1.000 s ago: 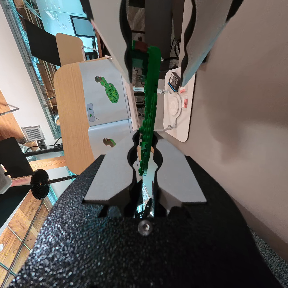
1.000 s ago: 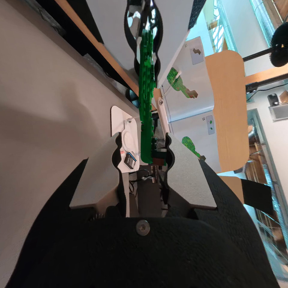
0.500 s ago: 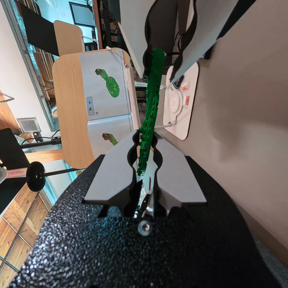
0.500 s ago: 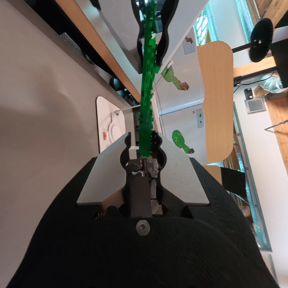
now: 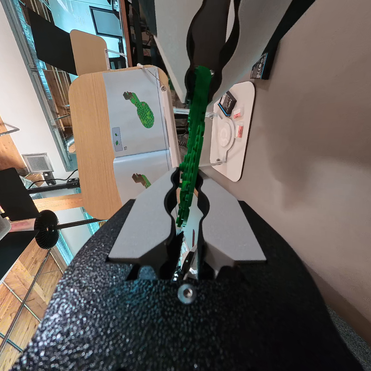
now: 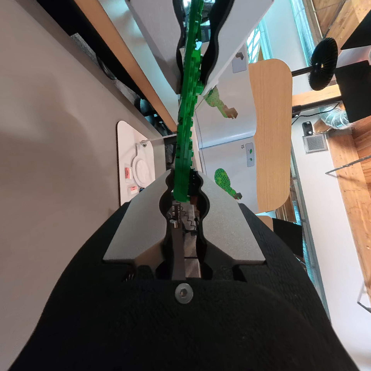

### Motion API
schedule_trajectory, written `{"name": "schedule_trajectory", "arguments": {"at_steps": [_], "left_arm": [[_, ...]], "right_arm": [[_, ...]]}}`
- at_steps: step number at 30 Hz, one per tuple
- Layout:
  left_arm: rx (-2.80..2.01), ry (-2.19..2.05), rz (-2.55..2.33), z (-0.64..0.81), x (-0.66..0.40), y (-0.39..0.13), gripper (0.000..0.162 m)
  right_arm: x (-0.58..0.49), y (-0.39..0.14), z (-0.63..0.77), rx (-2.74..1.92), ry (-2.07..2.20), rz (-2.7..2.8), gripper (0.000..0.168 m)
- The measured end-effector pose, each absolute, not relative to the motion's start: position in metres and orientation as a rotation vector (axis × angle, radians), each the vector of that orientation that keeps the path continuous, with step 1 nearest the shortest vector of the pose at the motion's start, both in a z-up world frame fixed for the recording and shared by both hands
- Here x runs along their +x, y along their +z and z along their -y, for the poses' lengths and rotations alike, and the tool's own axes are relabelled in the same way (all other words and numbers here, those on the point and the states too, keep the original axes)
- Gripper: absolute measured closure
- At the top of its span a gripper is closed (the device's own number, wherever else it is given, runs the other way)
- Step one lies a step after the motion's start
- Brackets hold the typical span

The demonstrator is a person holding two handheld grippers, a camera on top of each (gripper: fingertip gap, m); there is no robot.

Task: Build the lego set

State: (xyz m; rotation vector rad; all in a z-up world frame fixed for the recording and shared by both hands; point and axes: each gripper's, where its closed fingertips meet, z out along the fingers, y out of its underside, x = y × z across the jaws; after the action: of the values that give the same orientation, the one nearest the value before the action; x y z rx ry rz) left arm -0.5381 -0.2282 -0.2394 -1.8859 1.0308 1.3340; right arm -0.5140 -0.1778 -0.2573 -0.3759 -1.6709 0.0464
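A long green lego plate [image 5: 195, 128] with small green bricks on it is held edge-on above the grey table [image 5: 301, 160], between my two grippers. My left gripper [image 5: 187, 176] is shut on its near end. My right gripper [image 5: 200, 68] shows at the far end, closed around the plate's tip. In the right wrist view the plate [image 6: 186, 112] runs away from my right gripper [image 6: 184, 174], which is shut on the end that carries dark green and brown bricks. The left gripper [image 6: 192, 40] clamps the far end there.
An open instruction booklet [image 5: 138, 112] leans on a wooden stand; it also shows in the right wrist view [image 6: 226, 140]. A white pad [image 5: 230, 132] with a round disc, a small black box [image 5: 227, 103] and pink-labelled pieces lies on the table behind the plate. There is about 7 cm between the tips of the two grippers.
My right gripper's fingers, wide apart around the plate's end a second ago, have closed onto it. The left gripper has kept its hold; both views shifted slightly.
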Motion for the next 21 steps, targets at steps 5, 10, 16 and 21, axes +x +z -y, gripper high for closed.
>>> {"name": "schedule_trajectory", "arguments": {"at_steps": [5, 10, 16, 21], "left_arm": [[-1.902, 1.314, -1.046, 0.226, -0.537, -0.244, 0.15], [-1.935, 1.256, -1.038, 0.222, -0.535, -0.251, 0.15], [-1.927, 1.166, -1.007, 0.226, -0.534, -0.249, 0.15], [-1.863, 1.035, -0.986, 0.23, -0.521, -0.241, 0.15]], "right_arm": [[-0.513, -0.262, 0.175, -0.373, 0.046, 1.72, 0.15], [-0.512, -0.266, 0.174, -0.455, 0.19, 1.761, 0.15], [-0.496, -0.233, 0.186, -0.418, 0.446, 1.704, 0.108], [-0.482, -0.225, 0.186, -0.364, 0.541, 1.735, 0.099]]}}
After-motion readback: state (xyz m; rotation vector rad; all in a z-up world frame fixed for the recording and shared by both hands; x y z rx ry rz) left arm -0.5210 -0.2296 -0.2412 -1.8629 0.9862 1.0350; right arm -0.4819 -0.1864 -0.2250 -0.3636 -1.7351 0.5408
